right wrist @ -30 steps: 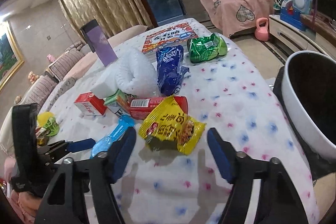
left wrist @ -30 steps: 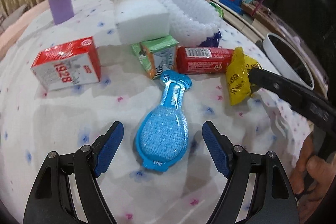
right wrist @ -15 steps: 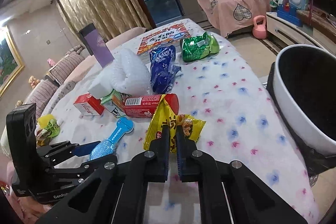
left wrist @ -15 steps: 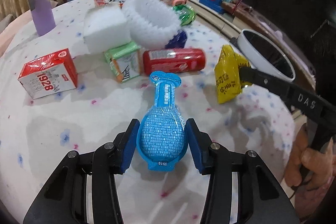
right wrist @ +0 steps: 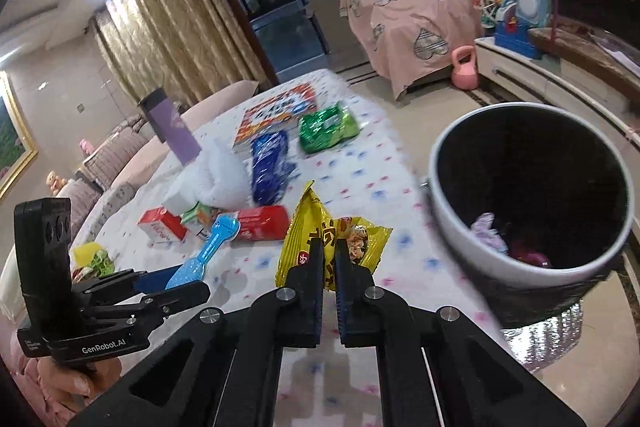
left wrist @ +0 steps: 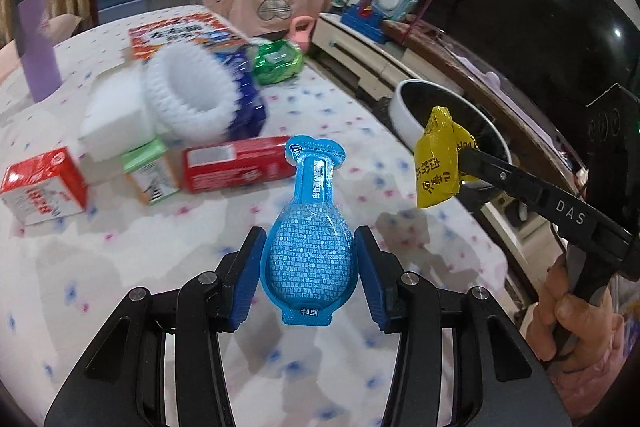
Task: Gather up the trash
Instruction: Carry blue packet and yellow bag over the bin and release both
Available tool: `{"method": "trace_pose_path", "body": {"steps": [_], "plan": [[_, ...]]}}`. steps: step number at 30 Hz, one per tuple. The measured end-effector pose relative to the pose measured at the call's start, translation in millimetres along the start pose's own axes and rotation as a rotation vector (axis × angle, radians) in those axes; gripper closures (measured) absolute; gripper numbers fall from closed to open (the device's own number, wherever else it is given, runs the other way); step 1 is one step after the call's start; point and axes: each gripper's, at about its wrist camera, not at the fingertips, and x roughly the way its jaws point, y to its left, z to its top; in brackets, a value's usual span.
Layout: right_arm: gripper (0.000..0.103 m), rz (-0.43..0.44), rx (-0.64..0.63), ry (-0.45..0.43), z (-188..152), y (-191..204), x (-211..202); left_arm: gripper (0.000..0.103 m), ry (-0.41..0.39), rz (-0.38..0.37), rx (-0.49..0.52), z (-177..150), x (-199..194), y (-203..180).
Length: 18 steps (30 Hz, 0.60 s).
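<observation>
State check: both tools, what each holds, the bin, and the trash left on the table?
left tool: shut on blue packet, lifted off table
right tool: shut on yellow wrapper, lifted
bin: upright, open, some trash inside
red carton: on table
red tube: lying on its side
green bag: on table

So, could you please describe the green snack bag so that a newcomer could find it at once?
Start at the table with the dotted white cloth and go to its far end, by the flat red and white box. The green snack bag lies beside that box; it alone is shiny green and crumpled, unlike the blue bag nearer.
</observation>
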Motion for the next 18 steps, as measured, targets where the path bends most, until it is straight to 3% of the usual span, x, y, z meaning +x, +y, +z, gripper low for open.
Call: {"method": "trace_pose_path", "body": {"steps": [18], "plan": [[0.098, -0.1, 0.077, -0.103, 19.4, -68.4, -49.1, 0.058, -0.012, -0.075, 0.129, 45.5, 27.3, -79.9]]}}
